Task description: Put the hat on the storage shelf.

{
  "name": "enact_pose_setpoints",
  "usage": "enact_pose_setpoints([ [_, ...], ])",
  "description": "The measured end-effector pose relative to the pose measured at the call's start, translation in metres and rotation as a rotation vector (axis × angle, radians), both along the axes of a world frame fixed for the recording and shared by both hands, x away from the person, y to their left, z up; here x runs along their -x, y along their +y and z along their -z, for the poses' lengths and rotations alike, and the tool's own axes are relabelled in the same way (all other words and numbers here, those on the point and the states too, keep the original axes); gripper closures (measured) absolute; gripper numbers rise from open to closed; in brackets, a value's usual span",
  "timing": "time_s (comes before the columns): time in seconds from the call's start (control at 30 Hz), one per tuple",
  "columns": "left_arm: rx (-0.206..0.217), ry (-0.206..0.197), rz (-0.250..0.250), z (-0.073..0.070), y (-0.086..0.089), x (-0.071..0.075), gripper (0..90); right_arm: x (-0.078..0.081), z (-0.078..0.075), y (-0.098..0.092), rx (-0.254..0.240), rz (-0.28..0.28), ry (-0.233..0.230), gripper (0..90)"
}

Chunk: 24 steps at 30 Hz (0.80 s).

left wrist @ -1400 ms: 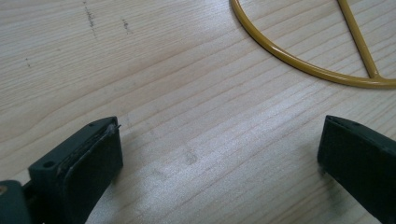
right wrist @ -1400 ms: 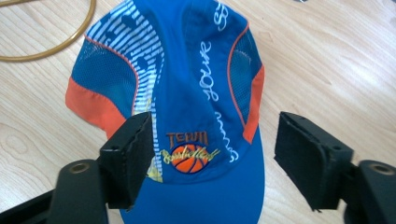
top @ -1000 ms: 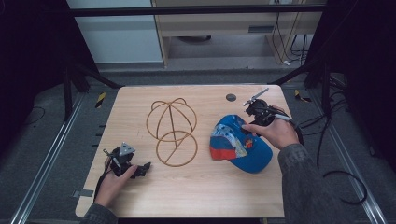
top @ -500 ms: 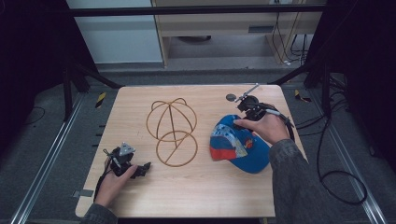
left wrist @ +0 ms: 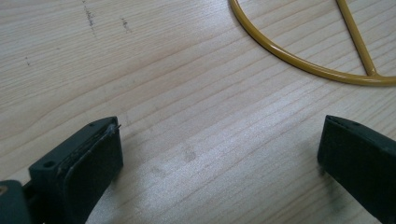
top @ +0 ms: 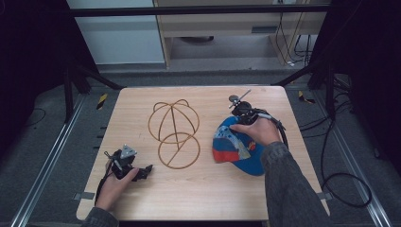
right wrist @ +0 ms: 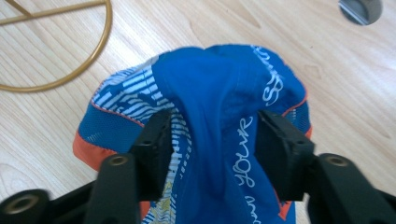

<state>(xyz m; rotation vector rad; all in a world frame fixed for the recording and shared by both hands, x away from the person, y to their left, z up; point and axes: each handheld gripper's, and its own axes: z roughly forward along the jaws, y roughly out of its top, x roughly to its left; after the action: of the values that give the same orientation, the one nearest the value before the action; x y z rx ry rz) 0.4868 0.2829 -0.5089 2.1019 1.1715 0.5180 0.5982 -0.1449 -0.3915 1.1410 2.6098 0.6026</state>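
A blue cap (top: 236, 147) with orange trim and white lettering lies on the right half of the wooden table (top: 213, 198). My right gripper (top: 235, 125) is down on the cap's far edge. In the right gripper view the jaws have just been closing, and my right gripper (right wrist: 212, 126) now pinches a raised fold of the cap (right wrist: 219, 88) between its pads. To the cap's left lies a gold wire cap frame (top: 174, 132). My left gripper (top: 143, 170) rests low over the table near the front left, open and holding nothing. The left gripper view has my left gripper (left wrist: 219, 144) over bare wood.
A round metal-rimmed hole (top: 233, 99) sits in the table just beyond the right gripper. The wire frame's ring (left wrist: 303, 65) lies ahead of the left jaws. Cables trail off the table's right side, and dark frame posts stand at the far corners.
My right hand has moved left and down onto the cap's far edge, and its jaws have narrowed around a fold of the fabric. The left hand has stayed put.
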Motion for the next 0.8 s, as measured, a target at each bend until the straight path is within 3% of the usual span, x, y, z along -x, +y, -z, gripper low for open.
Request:
enact_pose_setpoints([
  [0.1,-0.003,0.002,0.002,0.000,0.000,0.000,0.0,-0.001,0.002,-0.001,-0.003,-0.003,0.005,55.8],
  [0.4,-0.002,0.003,0.001,0.000,0.000,0.000,0.0,-0.001,0.005,-0.006,-0.029,-0.034,0.017,86.8],
  [0.8,0.000,0.003,0.000,0.000,0.000,0.000,0.0,0.011,-0.013,-0.030,-0.105,-0.010,-0.015,89.7],
])
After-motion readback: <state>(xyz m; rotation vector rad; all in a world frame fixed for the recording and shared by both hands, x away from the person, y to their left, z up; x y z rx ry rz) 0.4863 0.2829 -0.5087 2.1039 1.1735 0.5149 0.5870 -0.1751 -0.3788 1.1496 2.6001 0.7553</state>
